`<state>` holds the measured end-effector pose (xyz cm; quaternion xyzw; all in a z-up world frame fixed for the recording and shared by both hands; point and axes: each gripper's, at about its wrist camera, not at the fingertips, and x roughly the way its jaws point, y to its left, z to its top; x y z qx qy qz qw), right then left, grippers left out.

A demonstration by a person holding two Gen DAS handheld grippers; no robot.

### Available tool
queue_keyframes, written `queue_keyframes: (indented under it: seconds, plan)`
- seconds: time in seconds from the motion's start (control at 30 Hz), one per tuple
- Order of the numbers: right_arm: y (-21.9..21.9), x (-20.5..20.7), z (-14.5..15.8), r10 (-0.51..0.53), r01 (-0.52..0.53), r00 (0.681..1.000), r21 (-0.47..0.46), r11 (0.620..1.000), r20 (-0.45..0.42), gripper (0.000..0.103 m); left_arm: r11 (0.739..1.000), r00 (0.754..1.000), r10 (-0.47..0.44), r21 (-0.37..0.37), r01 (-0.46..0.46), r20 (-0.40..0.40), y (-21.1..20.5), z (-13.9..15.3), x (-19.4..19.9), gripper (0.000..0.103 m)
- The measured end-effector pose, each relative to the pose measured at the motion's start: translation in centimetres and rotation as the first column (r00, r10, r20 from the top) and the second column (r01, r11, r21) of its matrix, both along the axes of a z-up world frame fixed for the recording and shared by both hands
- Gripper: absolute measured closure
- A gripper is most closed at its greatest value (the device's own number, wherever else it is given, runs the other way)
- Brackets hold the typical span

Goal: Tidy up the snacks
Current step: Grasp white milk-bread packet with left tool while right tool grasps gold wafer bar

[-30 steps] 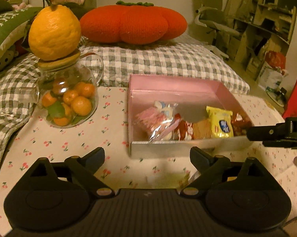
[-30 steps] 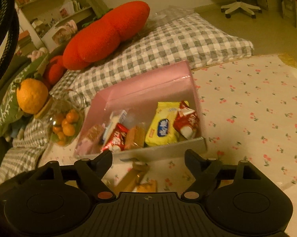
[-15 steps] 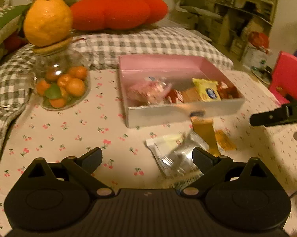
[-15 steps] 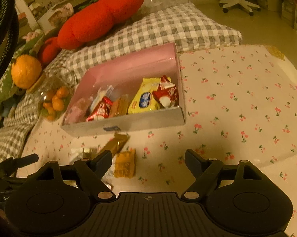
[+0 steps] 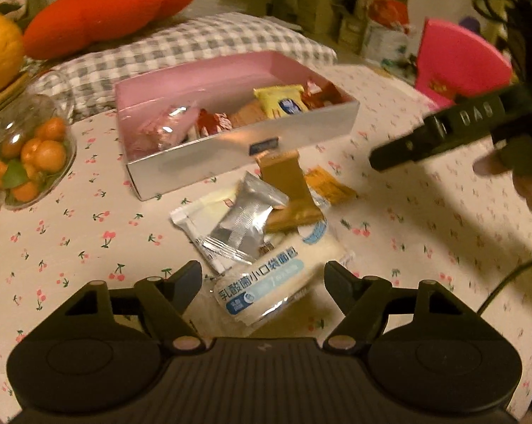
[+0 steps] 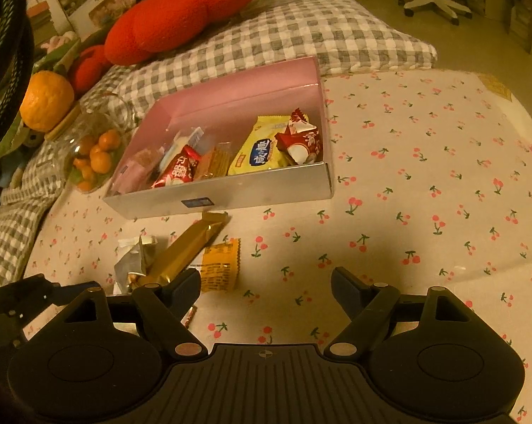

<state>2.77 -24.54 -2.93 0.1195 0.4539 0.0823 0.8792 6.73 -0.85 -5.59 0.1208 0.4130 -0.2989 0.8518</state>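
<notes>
Left hand-held gripper (image 5: 262, 282) is closing as I bring it down over the white bread packet (image 5: 266, 275), which lies between the jaws though the pads do not look to be pressing on it yet. My guess is that this packet goes first because it is the largest and nearest of the loose snacks. Its blue label carries Chinese print that I read as a lactic-acid small pocket bread. Partly on top of it sits a silver foil sachet (image 5: 246, 226), with a gold wrapped bar (image 5: 288, 190) and a small orange packet (image 5: 327, 185) just beyond, all heaped on the worktop (image 5: 89, 233) close to the front wall of the pink box (image 5: 230, 148). That box is silver outside, has a small dark sticker I cannot read, and already holds a yellow packet (image 6: 260, 150) and red wrappers (image 6: 299, 141) with Chinese characters, so it seems to be the destination. My right hand-held gripper (image 6: 266, 288) hangs wide open and empty over bare cherry-print cloth at the right, probably waiting its turn. A glass jar of small oranges (image 5: 29, 155) stands by the worktop's left edge.
</notes>
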Motion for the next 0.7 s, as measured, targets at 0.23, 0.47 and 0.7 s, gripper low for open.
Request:
queue_keyframes:
  seconds: [0.23, 0.47, 0.7]
  plan:
    - [0.5, 0.2, -0.3, 0.011, -0.012, 1.0, -0.007, 1.0, -0.006, 0.02, 0.997, 0.997, -0.06, 0.053, 0.062, -0.042, -0.1, -0.1, -0.7, 0.049]
    - [1.5, 0.7, -0.3, 0.022, -0.022, 1.0, 0.002, 1.0, -0.009, 0.02, 0.989, 0.989, -0.137, 0.05, 0.14, -0.062, -0.3, 0.4, -1.8, 0.06]
    - [3.2, 1.8, -0.5, 0.021, -0.02, 1.0, 0.056, 0.998, -0.011, 0.021, 0.987, 0.986, -0.158, 0.016, 0.159, -0.051, -1.4, 0.5, -1.8, 0.06]
